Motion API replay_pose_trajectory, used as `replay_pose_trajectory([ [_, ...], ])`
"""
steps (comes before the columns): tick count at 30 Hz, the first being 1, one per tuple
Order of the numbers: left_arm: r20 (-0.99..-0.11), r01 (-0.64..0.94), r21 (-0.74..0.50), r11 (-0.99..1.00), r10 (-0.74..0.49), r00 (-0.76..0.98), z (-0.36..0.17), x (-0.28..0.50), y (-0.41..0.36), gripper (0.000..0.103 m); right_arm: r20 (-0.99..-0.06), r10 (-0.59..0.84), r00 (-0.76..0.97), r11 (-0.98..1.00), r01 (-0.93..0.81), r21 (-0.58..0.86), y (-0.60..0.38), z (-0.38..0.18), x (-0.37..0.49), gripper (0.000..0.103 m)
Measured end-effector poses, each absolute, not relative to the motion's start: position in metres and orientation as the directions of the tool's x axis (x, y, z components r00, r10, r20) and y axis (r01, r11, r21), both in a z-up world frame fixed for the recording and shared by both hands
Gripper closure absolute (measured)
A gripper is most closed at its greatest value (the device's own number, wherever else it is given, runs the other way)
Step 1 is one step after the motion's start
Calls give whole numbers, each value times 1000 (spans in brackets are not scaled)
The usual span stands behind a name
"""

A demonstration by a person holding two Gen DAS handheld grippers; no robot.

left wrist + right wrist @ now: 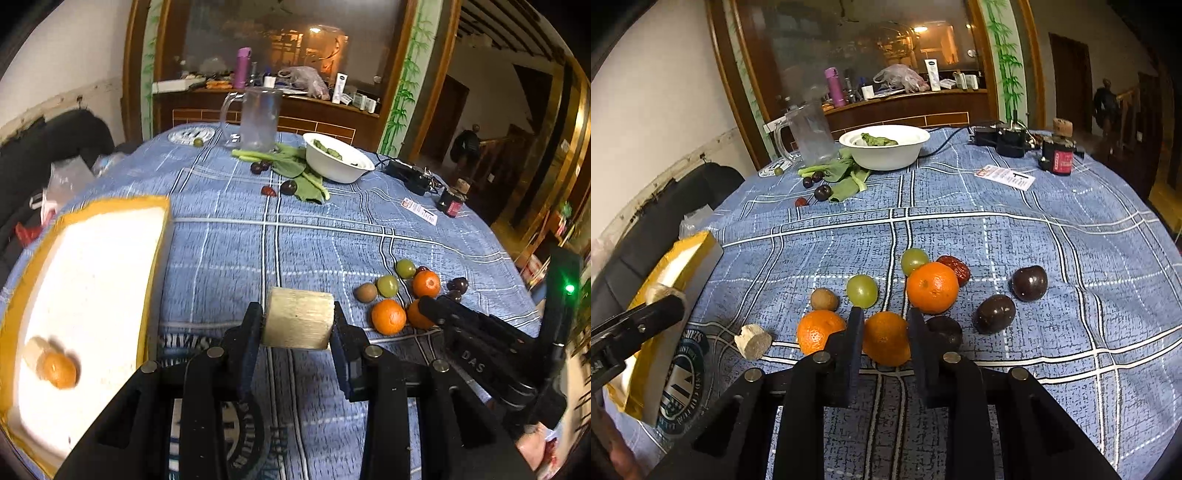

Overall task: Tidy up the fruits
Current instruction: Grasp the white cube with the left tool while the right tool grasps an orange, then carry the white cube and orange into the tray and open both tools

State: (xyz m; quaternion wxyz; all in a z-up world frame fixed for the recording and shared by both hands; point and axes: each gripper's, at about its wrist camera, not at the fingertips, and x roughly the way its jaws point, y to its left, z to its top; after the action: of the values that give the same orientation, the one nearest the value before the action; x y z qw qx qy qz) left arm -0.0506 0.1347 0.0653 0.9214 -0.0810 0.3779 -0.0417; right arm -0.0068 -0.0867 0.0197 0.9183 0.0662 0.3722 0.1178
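Note:
My left gripper (297,317) is shut on a pale beige cylinder-shaped chunk (295,328), held above the blue checked cloth beside a white tray with a yellow rim (110,203). In the tray lie an orange (59,369) and another beige piece (37,350). My right gripper (885,332) stands open low over the cloth, its fingers on either side of an orange (886,338) that rests there. Around it lie two more oranges (932,287), green grapes (862,291), a brown kiwi-like fruit (824,299), a red date (956,267) and dark plums (1030,282). A loose beige chunk (753,341) lies to the left.
At the far side stand a white bowl (886,155) with greens, a glass mug (809,136), leafy greens (842,177) with dark plums beside them, a dark jar (1060,155), a black device (1004,140) with a cable, and a card (1008,177).

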Motion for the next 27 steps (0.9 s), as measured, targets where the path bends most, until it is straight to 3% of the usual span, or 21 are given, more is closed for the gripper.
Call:
replay_pose_trajectory([
  [1,-692,15,-180,984,-138,709,66,-52,136,69,-674,265,690,964,-165,210,-87,18,-5,57],
  [3,-683,15,-174,985,-132,718,68,-57,138,69,-682,275,677,960,-160,229,-90,16,-2,58],
  [5,-675,13,-184,983,-136,725,71,-62,142,69,-681,271,680,961,-156,227,-91,16,-2,64],
  [6,-673,14,-197,980,-146,726,72,-64,143,69,-687,252,681,967,-149,208,-90,16,-2,73],
  [11,-646,7,-236,972,-163,745,78,-76,156,69,-685,261,680,964,-151,217,-90,19,-8,74],
  [20,-629,-70,-307,949,-148,763,91,-90,219,69,-567,555,608,812,-247,530,-98,60,-29,73],
  [27,-671,-174,-273,946,-58,739,103,-78,300,69,-562,658,500,745,-328,580,-39,78,-24,73],
])
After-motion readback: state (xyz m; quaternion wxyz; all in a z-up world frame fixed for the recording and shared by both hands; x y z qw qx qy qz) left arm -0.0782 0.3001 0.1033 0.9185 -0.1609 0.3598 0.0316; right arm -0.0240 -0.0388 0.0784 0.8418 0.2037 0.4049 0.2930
